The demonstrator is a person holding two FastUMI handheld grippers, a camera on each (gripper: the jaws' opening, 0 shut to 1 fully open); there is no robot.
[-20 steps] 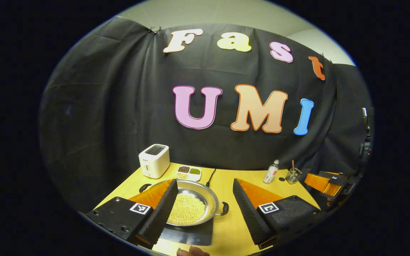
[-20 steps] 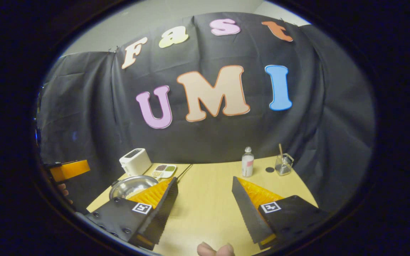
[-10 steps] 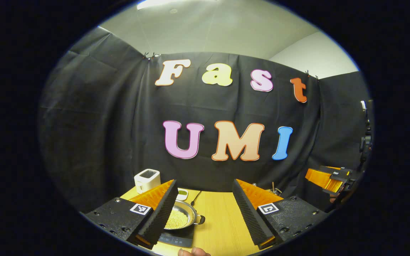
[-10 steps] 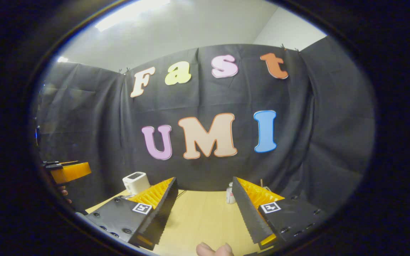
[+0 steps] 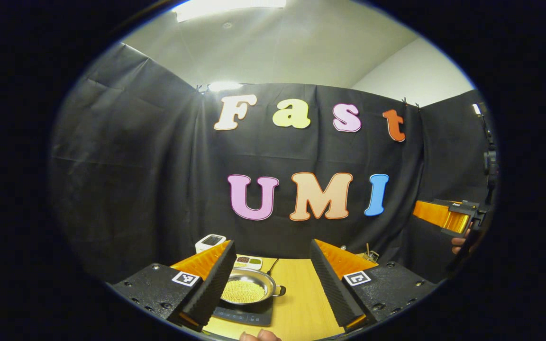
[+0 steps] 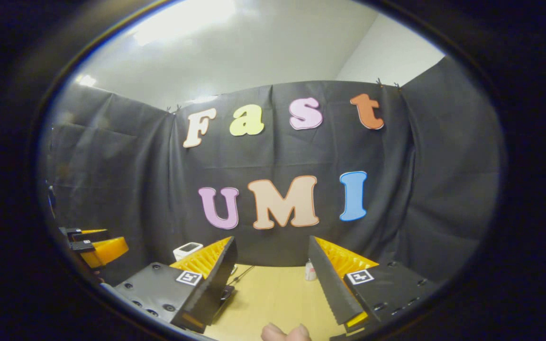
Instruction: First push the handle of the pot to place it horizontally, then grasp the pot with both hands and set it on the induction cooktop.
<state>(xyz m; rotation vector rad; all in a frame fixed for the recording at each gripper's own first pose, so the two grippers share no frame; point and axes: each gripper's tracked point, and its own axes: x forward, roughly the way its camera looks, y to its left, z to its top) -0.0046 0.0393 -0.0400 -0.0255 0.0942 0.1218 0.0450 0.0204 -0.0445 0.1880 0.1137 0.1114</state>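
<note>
Both my grippers held up over the desk, empty.

My left gripper and right gripper gape wide, gripping nothing; the shallow steel pot of yellow beans sits on the flat black induction cooktop on the yellow wooden desk.

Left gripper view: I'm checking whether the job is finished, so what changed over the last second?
Both grippers drew back and tilted up from the table: the pot looks smaller and more ceiling shows. The left gripper and right gripper took hold of nothing and stayed open. The pot stayed on the cooktop; the toaster kept its place.
</note>
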